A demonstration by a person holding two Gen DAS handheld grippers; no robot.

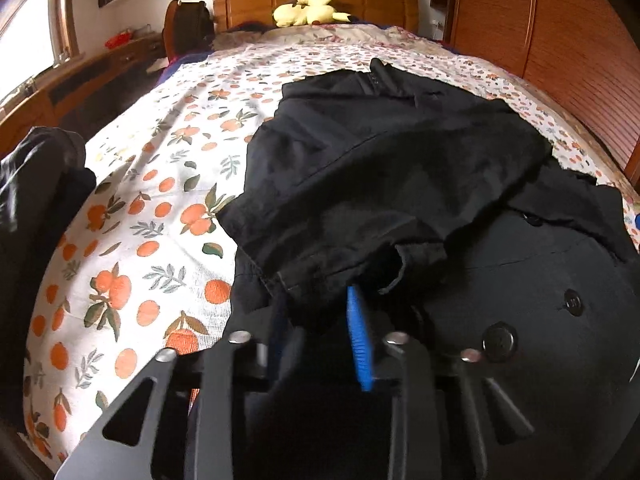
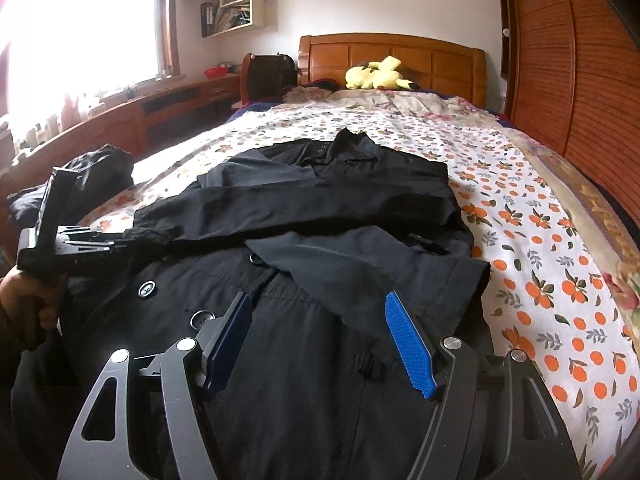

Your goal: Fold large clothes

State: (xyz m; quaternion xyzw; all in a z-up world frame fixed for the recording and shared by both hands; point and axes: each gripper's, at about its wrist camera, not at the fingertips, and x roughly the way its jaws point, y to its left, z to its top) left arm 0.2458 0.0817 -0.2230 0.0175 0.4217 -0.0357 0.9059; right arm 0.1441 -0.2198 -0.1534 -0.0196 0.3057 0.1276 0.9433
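Observation:
A large black buttoned coat lies flat on the bed with both sleeves folded across its front; it also fills the left wrist view. My left gripper is shut on the cuff of the left sleeve, low over the coat; it shows from the side in the right wrist view. My right gripper is open and empty, hovering above the coat's lower front, with the right sleeve's cuff lying between its blue pads.
The bed has a white sheet with orange fruit print. A second dark garment lies at the bed's left edge. A yellow plush toy sits by the wooden headboard. A wooden wardrobe stands on the right, a low cabinet under the window on the left.

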